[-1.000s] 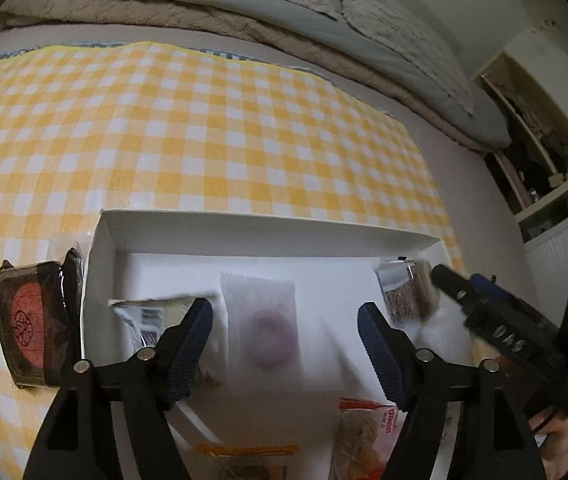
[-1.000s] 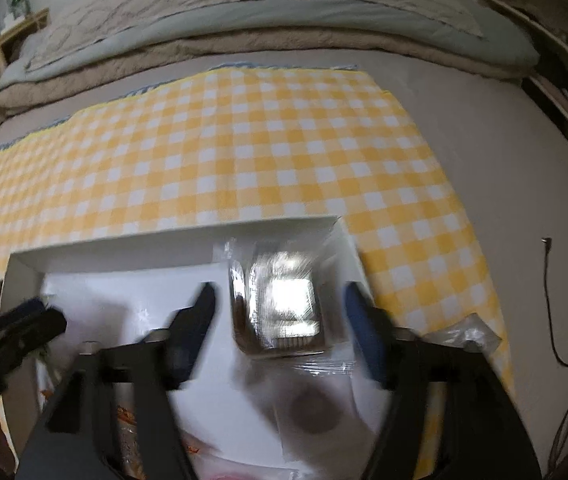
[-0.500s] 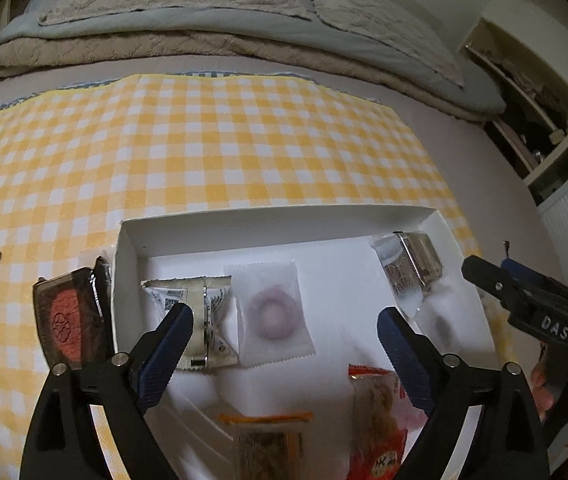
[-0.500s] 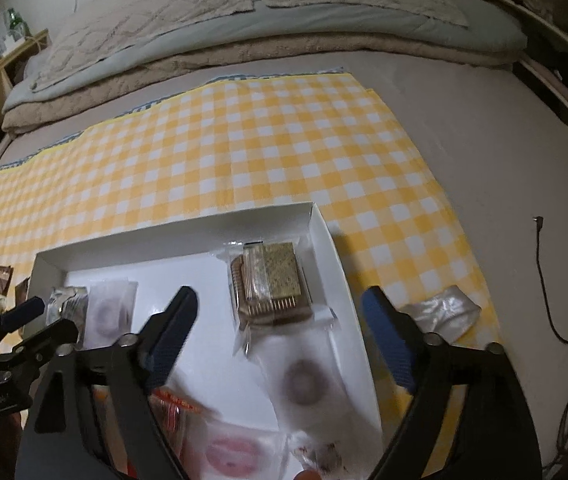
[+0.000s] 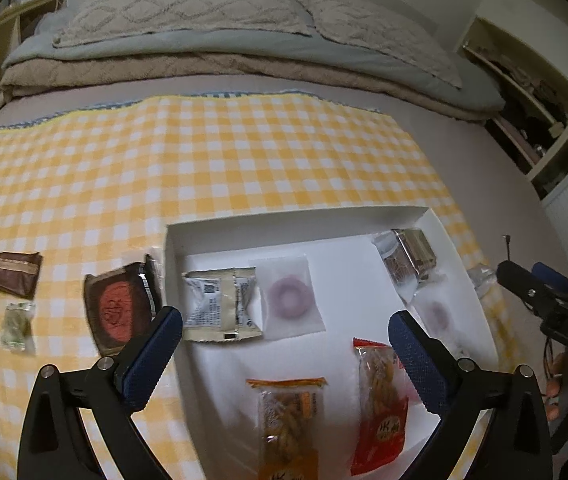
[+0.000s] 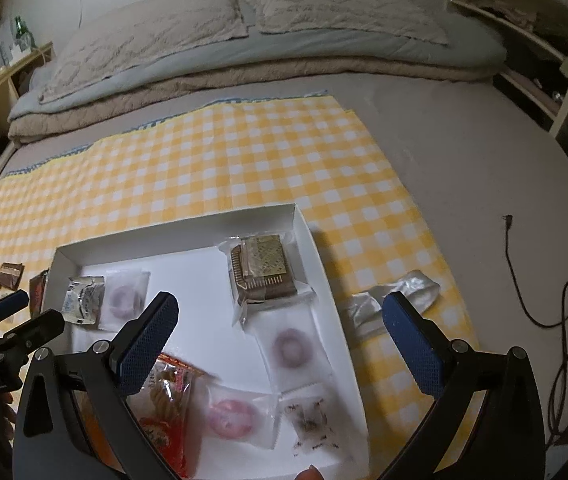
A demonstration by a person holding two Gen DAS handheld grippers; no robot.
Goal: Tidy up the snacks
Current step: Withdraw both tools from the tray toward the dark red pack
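Now both the left gripper (image 5: 284,344) and right gripper (image 6: 280,324) have just spread their blue textured fingers wide, holding nothing, above crinkly plastic snack packets (image 5: 288,304) in the shallow white cardboard tray (image 6: 180,226) on checked cloth (image 5: 204,168).

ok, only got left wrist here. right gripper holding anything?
Observer: No. Right gripper is open, its jaws have just been opening, and nothing sits between them.
Operator: Near end of the tray is hidden for me. What's there?
Observer: A pink ring packet lies flat on the tray floor.
Operator: Anything beside it?
Observer: A clear packet of dark bits, just right of it, toward the tray's right wall.
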